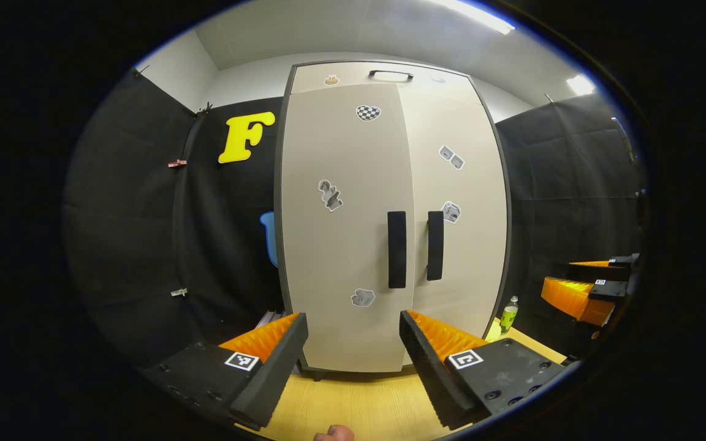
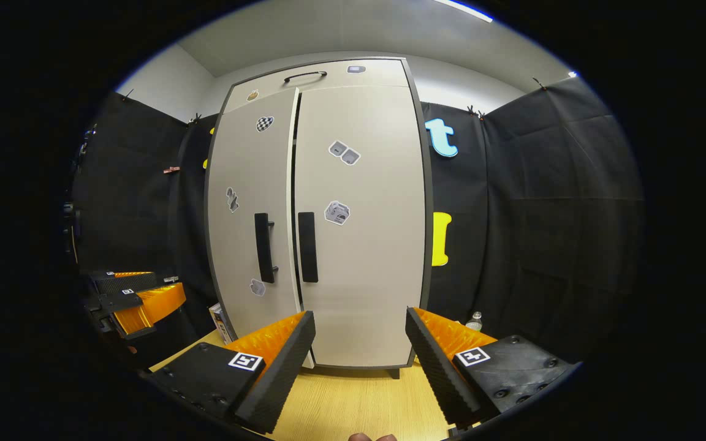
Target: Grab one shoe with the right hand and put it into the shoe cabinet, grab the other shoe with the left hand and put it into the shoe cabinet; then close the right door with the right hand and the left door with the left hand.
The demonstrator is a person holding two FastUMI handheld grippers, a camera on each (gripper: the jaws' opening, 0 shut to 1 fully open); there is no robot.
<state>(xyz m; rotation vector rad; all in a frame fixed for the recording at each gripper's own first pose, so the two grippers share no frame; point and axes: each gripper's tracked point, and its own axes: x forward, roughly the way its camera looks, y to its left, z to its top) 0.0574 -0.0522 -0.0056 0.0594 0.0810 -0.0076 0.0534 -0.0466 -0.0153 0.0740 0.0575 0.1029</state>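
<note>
Standing cabinet (image 1: 353, 245): tall, pale, upright on floor, facing both cams; drawer w/ dark handle up top.
Shoes: can't tell where; doors are hiding cabinet's inside.
Left door (image 1: 344, 202): sitting nearly shut; in right gripper view its inner edge is standing a bit proud of the other door, thin dark gap showing betw. them. Stickers on face.
Right door (image 2: 359, 233): lying flush w/ frame, looking shut. Stickers on face too.
Floor (image 1: 359, 404): light wood, running under cabinet.
Left gripper (image 1: 353, 361): hanging low in front of cabinet, apart from it, aiming at lower part of left door; jaws spread wide, gripping nothing. Also showing far left in right gripper view (image 2: 135, 300), beside cabinet's left side.
Right gripper (image 2: 359, 361): hanging low in front of cabinet, apart from it, aiming at lower part of right door; jaws spread wide, gripping nothing. Also showing far right in left gripper view (image 1: 586, 288).
Door handles (image 1: 414, 248): two dark vertical bars, sitting side by side either side of door seam, abt mid-height.
Bottle (image 1: 508, 313): small, green label, standing on floor just right of cabinet, near wall.
Fingertips (image 1: 334, 433): person's, peeking in at bottom edge.
</note>
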